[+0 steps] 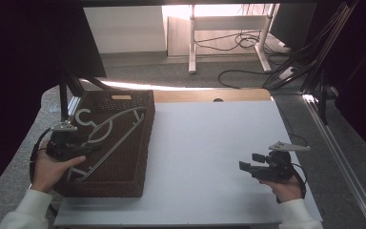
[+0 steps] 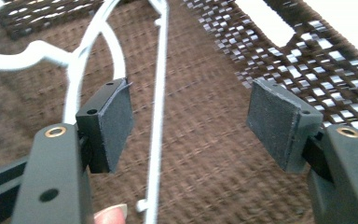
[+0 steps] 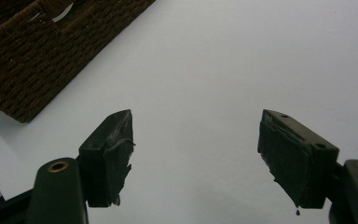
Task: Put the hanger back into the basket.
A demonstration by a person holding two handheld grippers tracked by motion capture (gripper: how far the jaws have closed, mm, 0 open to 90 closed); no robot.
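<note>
A white wire hanger [image 1: 107,138] lies inside the brown woven basket [image 1: 140,157] at the left of the desk [image 1: 209,162]. The left gripper [image 2: 191,119] hangs over the basket, jaws wide apart astride the hanger's bar, gripping nothing. The right gripper [image 3: 196,154] hovers well right of the basket, wide open and empty

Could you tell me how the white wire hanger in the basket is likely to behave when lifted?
The white wire hanger looks thin and open-framed, so probably light and slightly springy. Its rods may snag the dark brown woven basket. Between the open left tool pads, the smooth rod could swivel.
</note>
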